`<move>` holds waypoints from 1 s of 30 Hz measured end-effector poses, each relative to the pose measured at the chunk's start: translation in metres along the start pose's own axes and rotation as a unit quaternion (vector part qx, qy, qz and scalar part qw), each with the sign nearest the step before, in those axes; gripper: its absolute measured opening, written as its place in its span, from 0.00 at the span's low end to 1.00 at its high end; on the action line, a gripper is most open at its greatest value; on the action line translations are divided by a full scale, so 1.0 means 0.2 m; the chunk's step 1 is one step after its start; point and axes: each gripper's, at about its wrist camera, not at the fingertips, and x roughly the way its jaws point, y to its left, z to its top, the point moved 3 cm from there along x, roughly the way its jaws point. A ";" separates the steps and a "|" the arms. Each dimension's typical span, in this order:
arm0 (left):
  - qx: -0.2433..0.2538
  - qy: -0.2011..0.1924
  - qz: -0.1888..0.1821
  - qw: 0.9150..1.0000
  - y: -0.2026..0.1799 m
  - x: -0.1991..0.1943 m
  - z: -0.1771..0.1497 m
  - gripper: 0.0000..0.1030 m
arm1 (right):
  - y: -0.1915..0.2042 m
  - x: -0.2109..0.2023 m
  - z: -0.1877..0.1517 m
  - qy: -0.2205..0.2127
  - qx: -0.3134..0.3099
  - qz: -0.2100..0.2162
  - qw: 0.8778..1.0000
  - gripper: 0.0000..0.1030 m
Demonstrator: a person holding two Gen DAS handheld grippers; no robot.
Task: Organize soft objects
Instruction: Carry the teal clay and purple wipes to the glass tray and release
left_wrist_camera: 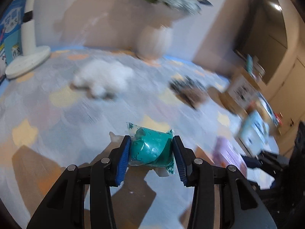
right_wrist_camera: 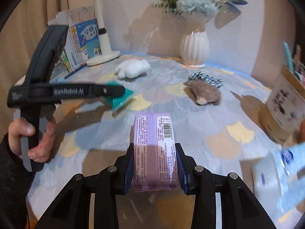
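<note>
My left gripper [left_wrist_camera: 151, 148] is shut on a teal soft pack in clear wrap [left_wrist_camera: 151, 147], held above the table. From the right wrist view that same gripper [right_wrist_camera: 122, 95] shows at the left with the teal pack [right_wrist_camera: 119, 99], a hand around its handle. My right gripper [right_wrist_camera: 154, 164] is shut on a lilac tissue pack [right_wrist_camera: 153, 147] with printed labels, its blue pads pressing both sides. A white plush toy [right_wrist_camera: 133, 68] lies at the back left, and a brown furry toy [right_wrist_camera: 205, 93] with a knotted rope [right_wrist_camera: 205, 80] lies at the back right.
A white ribbed vase with flowers [right_wrist_camera: 194, 45], a white lamp base [right_wrist_camera: 103, 57] and books [right_wrist_camera: 83, 40] stand along the back. A cardboard box [right_wrist_camera: 286, 106] and a white-blue pack [right_wrist_camera: 280, 168] sit at the right. The table has a scalloped pastel cloth [right_wrist_camera: 190, 129].
</note>
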 end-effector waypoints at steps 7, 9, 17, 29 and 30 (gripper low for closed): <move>0.052 -0.019 -0.026 0.998 -0.33 -0.21 -0.05 0.39 | 0.04 -0.12 -0.12 0.009 0.005 -0.015 1.000 0.37; 0.079 -0.031 -0.028 0.996 -0.43 -0.26 -0.02 0.39 | 0.02 -0.16 -0.15 0.014 0.014 -0.022 1.000 0.37; 0.147 -0.050 -0.053 0.986 -0.93 -0.27 0.16 0.39 | -0.23 -0.58 -0.12 -0.062 0.031 -0.114 0.991 0.37; 0.147 0.008 -0.090 0.985 -1.52 0.16 0.38 0.39 | -1.07 -1.05 -0.25 -0.115 0.109 -0.322 0.933 0.37; 0.146 0.012 -0.095 0.985 -1.57 0.20 0.40 0.39 | -1.12 -1.07 -0.25 -0.114 0.115 -0.330 0.930 0.37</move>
